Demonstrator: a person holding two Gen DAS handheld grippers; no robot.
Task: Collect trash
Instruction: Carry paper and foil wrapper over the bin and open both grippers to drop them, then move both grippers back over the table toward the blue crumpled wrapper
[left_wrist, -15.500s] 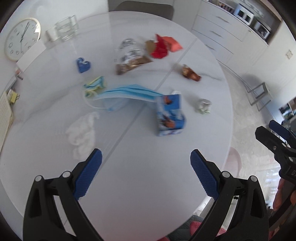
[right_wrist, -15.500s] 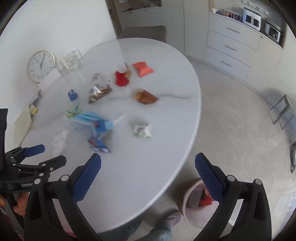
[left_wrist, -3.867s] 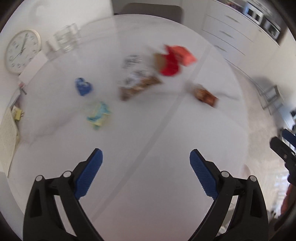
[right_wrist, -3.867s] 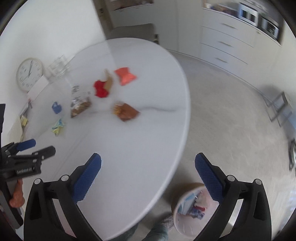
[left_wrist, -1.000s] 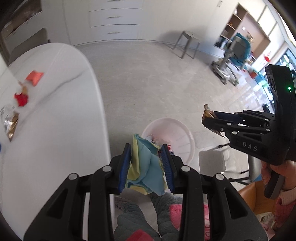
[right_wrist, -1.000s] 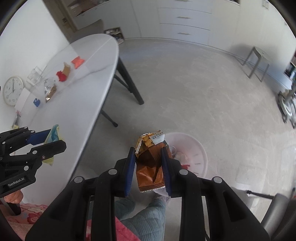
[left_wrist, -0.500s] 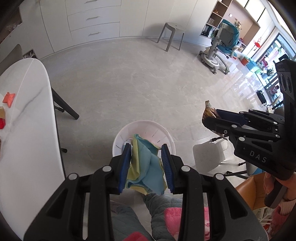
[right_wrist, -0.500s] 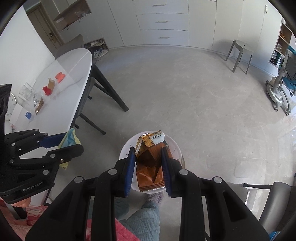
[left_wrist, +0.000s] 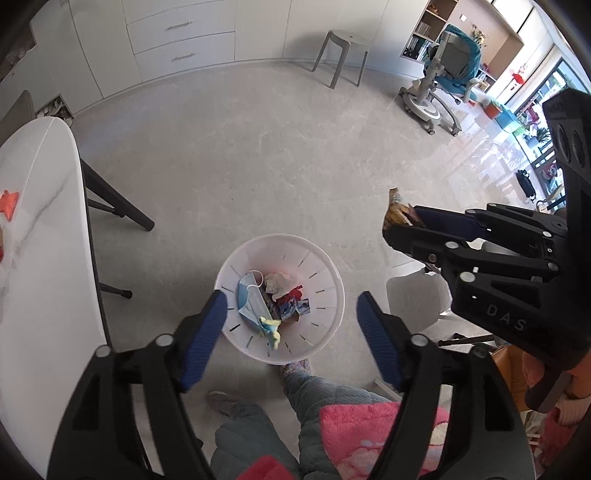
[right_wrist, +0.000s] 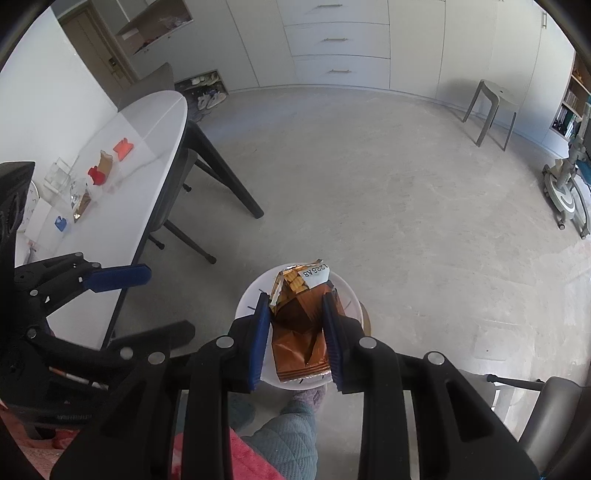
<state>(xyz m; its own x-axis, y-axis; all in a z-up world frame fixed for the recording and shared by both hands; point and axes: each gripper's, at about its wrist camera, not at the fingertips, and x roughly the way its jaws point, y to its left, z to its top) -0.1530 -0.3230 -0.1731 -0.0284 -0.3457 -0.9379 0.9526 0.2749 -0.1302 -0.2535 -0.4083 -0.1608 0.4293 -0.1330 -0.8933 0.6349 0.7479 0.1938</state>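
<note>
A white slotted waste bin (left_wrist: 325, 273) stands on the floor below me, holding a blue face mask (left_wrist: 248, 300), crumpled wrappers and the yellow-and-teal wrapper (left_wrist: 270, 326). My left gripper (left_wrist: 291, 317) hangs over the bin, its jaws opening, with nothing between them. My right gripper (right_wrist: 297, 325) is shut on a brown snack wrapper (right_wrist: 299, 332) above the bin's rim (right_wrist: 245, 299). In the left wrist view the right gripper (left_wrist: 402, 225) sits at the right with the snack wrapper's tip (left_wrist: 394, 212) sticking out.
A white oval table (right_wrist: 122, 206) on dark legs stands at the left, with red, orange, brown and blue trash pieces (right_wrist: 99, 173) on it. A person's quilted trouser legs (left_wrist: 295, 406) and slipper are beside the bin. A grey stool (right_wrist: 493, 110) stands far off.
The left gripper's jaws have spread apart and the yellow-and-teal wrapper has dropped out of them into the bin. The right gripper still holds the brown wrapper over the bin.
</note>
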